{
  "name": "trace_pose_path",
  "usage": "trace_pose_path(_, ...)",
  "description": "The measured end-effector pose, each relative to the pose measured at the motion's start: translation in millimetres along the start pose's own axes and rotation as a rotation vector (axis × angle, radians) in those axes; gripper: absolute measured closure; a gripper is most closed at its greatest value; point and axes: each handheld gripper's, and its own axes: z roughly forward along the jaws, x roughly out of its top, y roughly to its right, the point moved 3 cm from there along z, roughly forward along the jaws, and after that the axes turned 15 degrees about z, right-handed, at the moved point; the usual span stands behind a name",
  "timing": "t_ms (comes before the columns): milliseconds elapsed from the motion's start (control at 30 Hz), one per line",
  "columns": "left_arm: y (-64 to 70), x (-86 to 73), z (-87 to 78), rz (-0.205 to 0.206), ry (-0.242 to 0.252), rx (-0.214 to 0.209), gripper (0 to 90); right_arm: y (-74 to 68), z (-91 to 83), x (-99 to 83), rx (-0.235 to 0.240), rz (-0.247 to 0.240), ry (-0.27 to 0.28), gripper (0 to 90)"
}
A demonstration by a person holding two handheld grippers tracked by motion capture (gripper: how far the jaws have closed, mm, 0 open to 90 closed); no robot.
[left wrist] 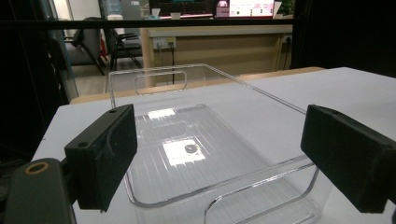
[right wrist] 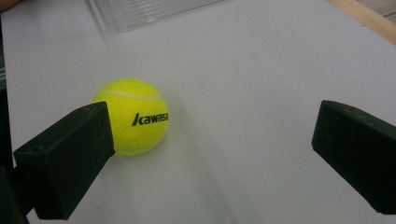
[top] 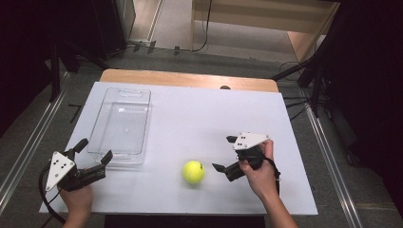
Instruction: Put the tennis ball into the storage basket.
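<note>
Lower centre of the high view: lay the yellow tennis ball on the white tabletop, just left of the right gripper and apart from it. Sat, in the right gripper view, at centre left of the frame, partly behind the left-hand jaw, "Kawasa" lettering facing the camera, no contact with either jaw to be made out.

Right gripper: spread wide, jaws at the far left and far right edges of its own view, nothing between them but bare white surface; gripped by a hand coming in from the bottom right of the high view.

Left gripper: likewise spread wide, holding nothing, at lower left of the high view, just at the near end of the clear plastic tray. Showed, in the left gripper view, the tray's near rim between the jaws; touching or not, could not tell.

Beyond the white top: a wooden table edge at upper centre, grey floor around, black cables across the floor at the top, dark stands at upper left and right.
</note>
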Motion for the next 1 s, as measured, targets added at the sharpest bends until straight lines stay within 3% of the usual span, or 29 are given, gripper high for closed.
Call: trace_pose_path(1000, -0.1, 0.3, -0.1, -0.003, -0.001, -0.002, 11.3, -25.2, 44.6, 11.5, 0.08, -0.073, -0.162, 0.0)
